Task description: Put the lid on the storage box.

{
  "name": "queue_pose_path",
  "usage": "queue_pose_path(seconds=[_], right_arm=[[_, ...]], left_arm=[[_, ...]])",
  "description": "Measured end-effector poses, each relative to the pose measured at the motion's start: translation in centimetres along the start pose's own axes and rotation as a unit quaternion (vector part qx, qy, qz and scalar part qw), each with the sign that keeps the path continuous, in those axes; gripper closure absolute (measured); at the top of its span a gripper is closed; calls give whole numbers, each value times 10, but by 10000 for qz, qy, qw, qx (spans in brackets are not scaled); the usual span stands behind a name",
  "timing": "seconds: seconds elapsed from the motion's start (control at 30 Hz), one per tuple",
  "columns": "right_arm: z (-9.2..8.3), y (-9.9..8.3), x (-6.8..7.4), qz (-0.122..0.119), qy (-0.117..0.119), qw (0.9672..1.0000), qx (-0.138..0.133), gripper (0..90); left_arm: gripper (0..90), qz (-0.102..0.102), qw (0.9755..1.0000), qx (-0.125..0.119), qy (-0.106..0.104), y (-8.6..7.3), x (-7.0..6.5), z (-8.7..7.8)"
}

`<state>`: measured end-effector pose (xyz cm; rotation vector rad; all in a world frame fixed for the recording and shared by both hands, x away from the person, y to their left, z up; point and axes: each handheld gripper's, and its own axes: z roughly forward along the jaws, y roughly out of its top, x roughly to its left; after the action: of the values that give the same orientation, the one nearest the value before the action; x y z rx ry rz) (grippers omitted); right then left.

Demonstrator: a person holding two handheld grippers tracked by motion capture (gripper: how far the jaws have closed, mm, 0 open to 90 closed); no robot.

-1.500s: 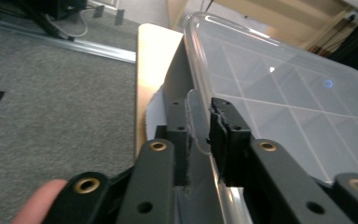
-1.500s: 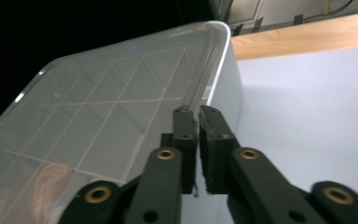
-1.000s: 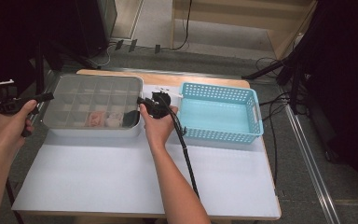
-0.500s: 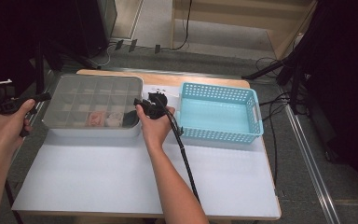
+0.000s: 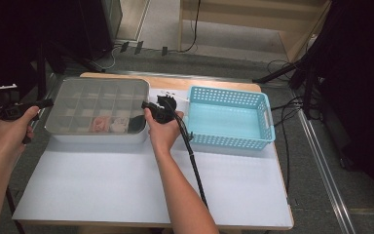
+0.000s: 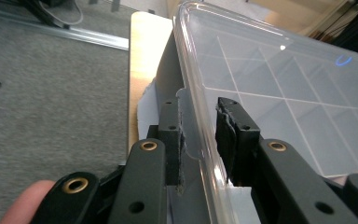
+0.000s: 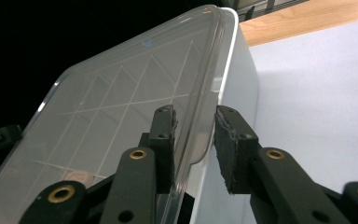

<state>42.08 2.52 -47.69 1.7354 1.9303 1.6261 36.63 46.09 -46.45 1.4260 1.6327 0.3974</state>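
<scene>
The left claw (image 6: 200, 140) straddles the clear lid (image 6: 284, 88) of the compartment box (image 5: 97, 139) at its end tab, jaws just closing, one pad touching, a gap at the other. The right claw (image 7: 193, 144) straddles the opposite tab likewise, also closing, not yet clamped.

Both forearms are bare; no sleeves in frame. Left gripper (image 6: 199, 140) and right gripper (image 7: 195, 140): matte black jaws, brass-ringed rivets, frayed dark pads. A black cable (image 5: 191, 156) trails from the right gripper along the forearm.
</scene>
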Motion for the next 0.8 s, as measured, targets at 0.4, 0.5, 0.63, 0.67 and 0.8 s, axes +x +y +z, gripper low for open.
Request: queue_pose_path(seconds=[0.4,0.5,0.63,0.67,0.8], right_arm=[[-3,-1,-1,111,4,9999,-80,714],[-5,0,0,123,-27,9998,-124,717],[-5,0,0,138,-35,9998,-115,716],[-5,-1,0,162,-49,9998,-123,716],[-6,0,-1,94,-35,9998,-173,716]], left_arm=[[744,-175,9996,-162,-123,2,-1,-2],[744,-177,9996,-179,-89,2,-3,-1],[743,-160,9997,-153,-74,1,-3,0],[743,-173,9997,-162,-77,2,-3,0],[742,-41,9999,-127,9,1,-5,4]])
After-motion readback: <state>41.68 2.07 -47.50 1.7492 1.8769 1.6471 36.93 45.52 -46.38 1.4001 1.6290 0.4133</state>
